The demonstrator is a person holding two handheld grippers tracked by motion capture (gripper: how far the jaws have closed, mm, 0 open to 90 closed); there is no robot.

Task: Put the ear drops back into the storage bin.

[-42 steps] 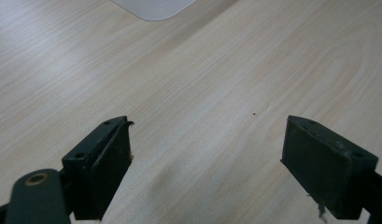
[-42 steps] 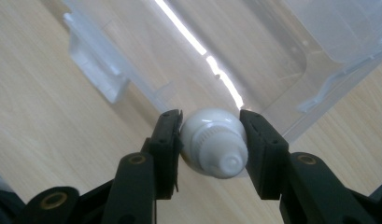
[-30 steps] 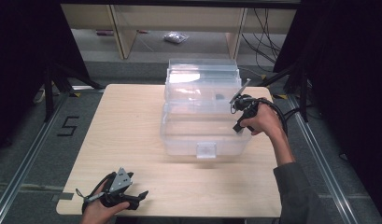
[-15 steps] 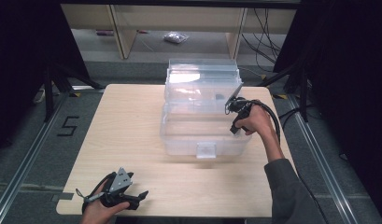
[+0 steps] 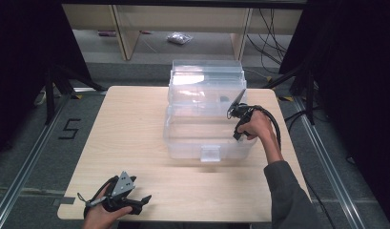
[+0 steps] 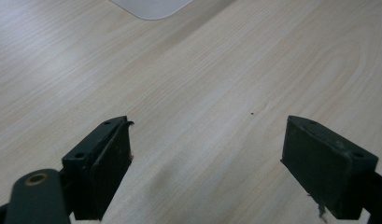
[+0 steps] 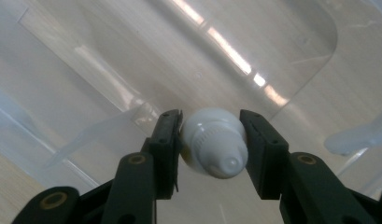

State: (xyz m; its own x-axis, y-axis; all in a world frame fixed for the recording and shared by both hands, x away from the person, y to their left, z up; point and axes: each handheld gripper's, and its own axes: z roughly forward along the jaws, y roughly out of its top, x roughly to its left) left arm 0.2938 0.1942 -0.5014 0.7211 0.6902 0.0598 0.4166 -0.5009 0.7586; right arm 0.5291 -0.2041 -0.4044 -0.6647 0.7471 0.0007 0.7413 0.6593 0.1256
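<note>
Shifted inward over the clear plastic bin (image 5: 207, 119) since a second ago: right gripper (image 5: 236, 106), now above the bin's right rim rather than outside it, jaws clamped on a small white bottle (image 7: 214, 142) (nozzle facing the camera), held above the bin's transparent floor. Unmoved near the table (image 5: 135, 124) edge, well apart from the bin's front left corner: left gripper (image 5: 135, 202), jaws spread wide over bare wood, gripping nothing.

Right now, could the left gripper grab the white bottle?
Probably not. The left gripper sits open at the table's near edge, far from the clear box. The white bottle is already clamped between the right gripper's fingers, over the box.
</note>
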